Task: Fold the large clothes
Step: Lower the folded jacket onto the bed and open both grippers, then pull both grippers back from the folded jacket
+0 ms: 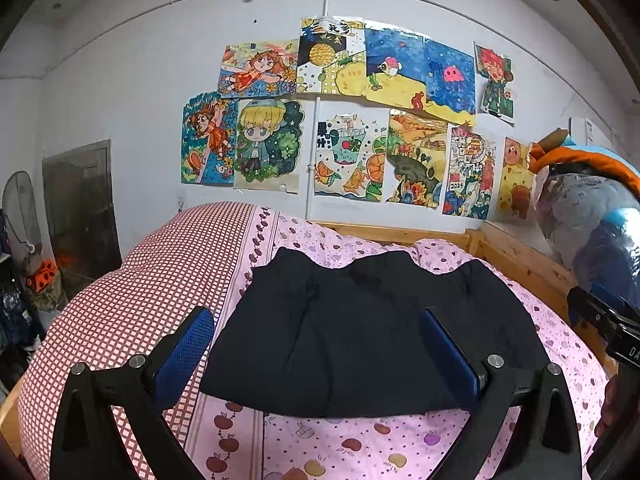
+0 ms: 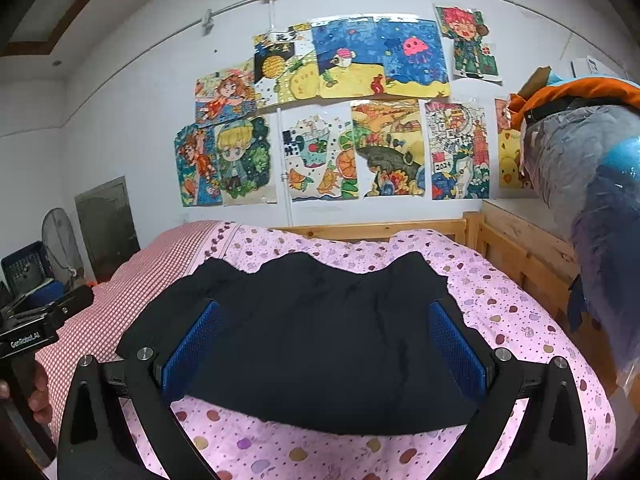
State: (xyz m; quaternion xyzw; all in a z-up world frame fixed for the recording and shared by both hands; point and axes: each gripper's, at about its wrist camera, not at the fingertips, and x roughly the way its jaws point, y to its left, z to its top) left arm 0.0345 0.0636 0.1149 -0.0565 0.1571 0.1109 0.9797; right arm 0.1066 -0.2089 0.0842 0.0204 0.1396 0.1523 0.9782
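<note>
A black garment [image 1: 372, 332] [image 2: 320, 340] lies folded into a rough rectangle on the pink fruit-print bedspread [image 1: 320, 448] [image 2: 320, 456]. My left gripper [image 1: 316, 320] hovers open above its near edge, blue pads wide apart with nothing between them. My right gripper [image 2: 326, 312] is open too, spread over the same garment, empty. In the left wrist view the right gripper's black body [image 1: 604, 328] shows at the right edge; in the right wrist view the left gripper's body [image 2: 36, 324] and a hand [image 2: 38, 396] show at the left.
A red-checked quilt [image 1: 132, 300] [image 2: 132, 276] lies on the bed's left side. A wooden bed frame [image 1: 516, 256] [image 2: 516, 240] runs along the back and right. Bagged bundles with an orange cloth [image 1: 592, 216] [image 2: 592, 168] are stacked at right. A fan [image 1: 20, 212] stands at left.
</note>
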